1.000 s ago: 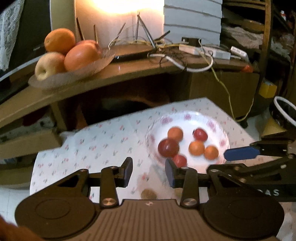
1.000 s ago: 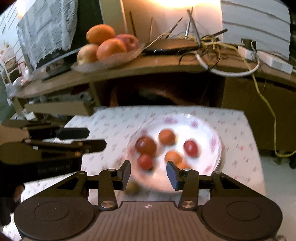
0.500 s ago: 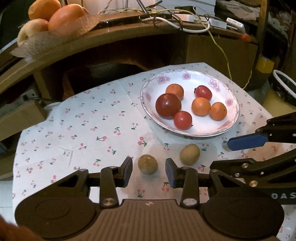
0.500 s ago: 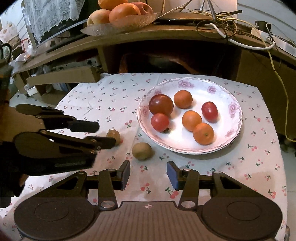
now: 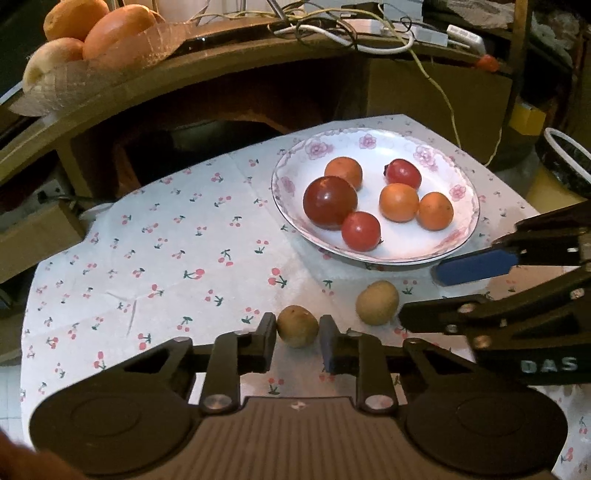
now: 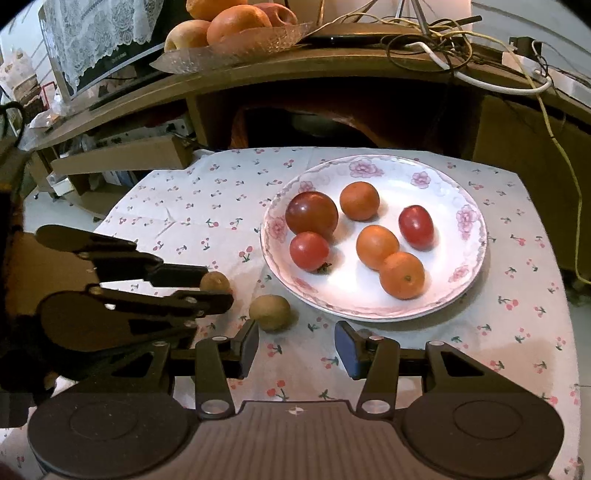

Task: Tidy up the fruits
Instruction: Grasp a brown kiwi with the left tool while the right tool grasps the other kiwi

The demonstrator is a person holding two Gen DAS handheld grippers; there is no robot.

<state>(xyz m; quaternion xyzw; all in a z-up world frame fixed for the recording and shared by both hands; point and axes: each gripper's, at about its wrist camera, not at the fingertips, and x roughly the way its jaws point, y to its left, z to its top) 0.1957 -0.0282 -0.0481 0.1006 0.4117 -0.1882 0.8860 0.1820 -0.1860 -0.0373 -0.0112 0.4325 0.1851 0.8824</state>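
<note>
Two brown kiwis lie on the cherry-print tablecloth in front of a white floral plate that holds several tomatoes and small oranges. My left gripper is low over the cloth, and the left kiwi sits between its fingertips; the jaws are close on it, still slightly apart. The same kiwi shows in the right wrist view between the left gripper's fingers. The second kiwi lies free just ahead-left of my right gripper, which is open and empty. The plate is ahead of it.
A wooden shelf runs behind the table, with a glass dish of large oranges and apples and tangled cables. A cardboard box stands at the left. A dark bin is at the right.
Both grippers tilted down from the shelf toward the table and came lower. The left gripper moved up to the left kiwi and narrowed its jaws around it.
</note>
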